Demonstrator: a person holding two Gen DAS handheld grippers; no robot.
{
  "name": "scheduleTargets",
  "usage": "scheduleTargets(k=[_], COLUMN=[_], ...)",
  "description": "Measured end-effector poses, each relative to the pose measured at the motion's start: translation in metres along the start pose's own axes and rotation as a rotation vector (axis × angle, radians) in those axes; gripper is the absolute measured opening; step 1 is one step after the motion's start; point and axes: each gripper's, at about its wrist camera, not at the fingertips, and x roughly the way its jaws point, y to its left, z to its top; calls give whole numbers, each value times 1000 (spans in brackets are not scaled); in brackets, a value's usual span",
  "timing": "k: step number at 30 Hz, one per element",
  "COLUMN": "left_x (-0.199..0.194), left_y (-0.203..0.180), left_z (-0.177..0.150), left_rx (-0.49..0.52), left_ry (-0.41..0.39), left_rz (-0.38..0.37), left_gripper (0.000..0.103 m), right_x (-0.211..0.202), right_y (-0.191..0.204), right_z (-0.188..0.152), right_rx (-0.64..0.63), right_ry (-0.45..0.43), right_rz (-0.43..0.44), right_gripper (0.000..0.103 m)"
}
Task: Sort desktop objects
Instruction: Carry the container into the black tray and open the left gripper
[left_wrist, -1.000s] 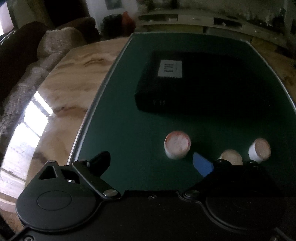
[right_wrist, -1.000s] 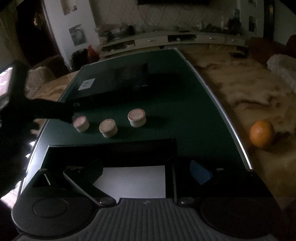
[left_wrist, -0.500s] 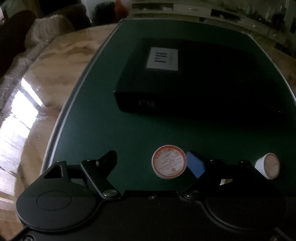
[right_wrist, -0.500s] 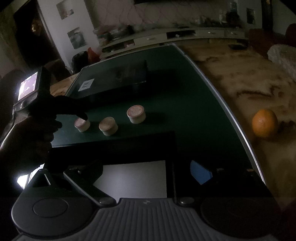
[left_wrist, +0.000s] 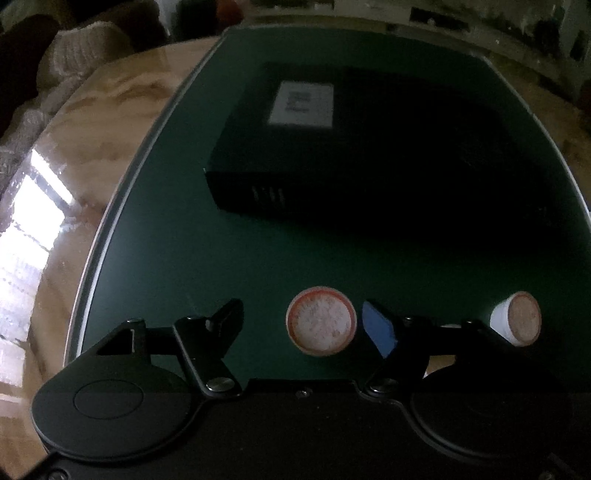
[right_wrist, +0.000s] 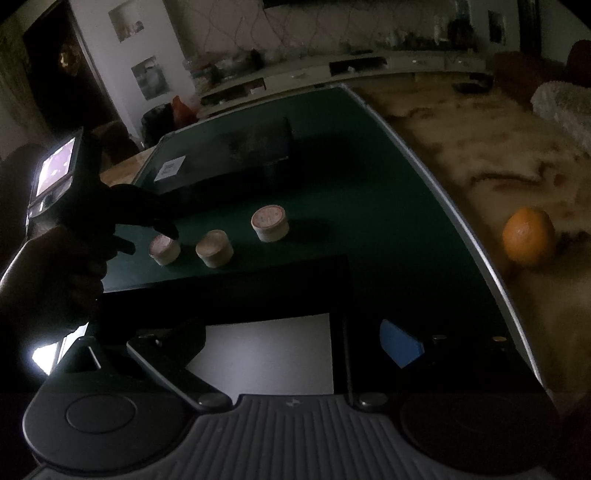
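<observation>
No legible text is found. Print on the white label (left_wrist: 302, 103) of the black box (left_wrist: 354, 162) is blurred, possibly by dim light.

Both views are dim and grainy, with deep shadow over the green mat (left_wrist: 258, 251). Window glare shines off the tabletop (left_wrist: 40, 206) at left. Fisheye bending curves the edges, and the far room is blurred.

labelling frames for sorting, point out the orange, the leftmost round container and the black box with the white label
orange (right_wrist: 528, 236), right wrist view, middle of its peel
leftmost round container (right_wrist: 164, 248), right wrist view, its top lid
black box (left_wrist: 295, 162), left wrist view, dark top below the label
</observation>
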Motion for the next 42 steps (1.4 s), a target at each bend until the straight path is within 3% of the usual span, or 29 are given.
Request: scheduleTargets(k=[4, 6, 11, 20, 27, 30, 37, 42], left_x=[1, 3, 3, -21, -102, -124, -133, -113], left_y=[-1, 1, 4, 13, 15, 15, 10, 3], left_z=[-2, -2, -3, -13, -42, -68, -125, -141], left_rx=[2, -8, -28, -54, 16, 33, 57, 65], left_ry=[-3, 6, 24, 16, -72, -69, 23, 87], left_rz=[7, -3, -17, -34, -44, -51, -93, -72], left_gripper=[68, 54, 42, 41, 41, 41, 41, 41], right_x=[1, 2, 2, -2, -8, -12, -23, -30], right_y=[0, -2, -7, -9, -9, -9, -7, -7], right_z=[-1, -1, 0, 0, -1, -2, -7, -8], right_rx=[0, 6, 30, 44, 56, 68, 71, 72], right_ry=[1, 3, 1, -4, -13, -21, -23, -30], right_rz=[0, -1, 3, 5, 7, 12, 20, 18], right_gripper=[103, 103, 103, 103, 103, 103, 103, 103])
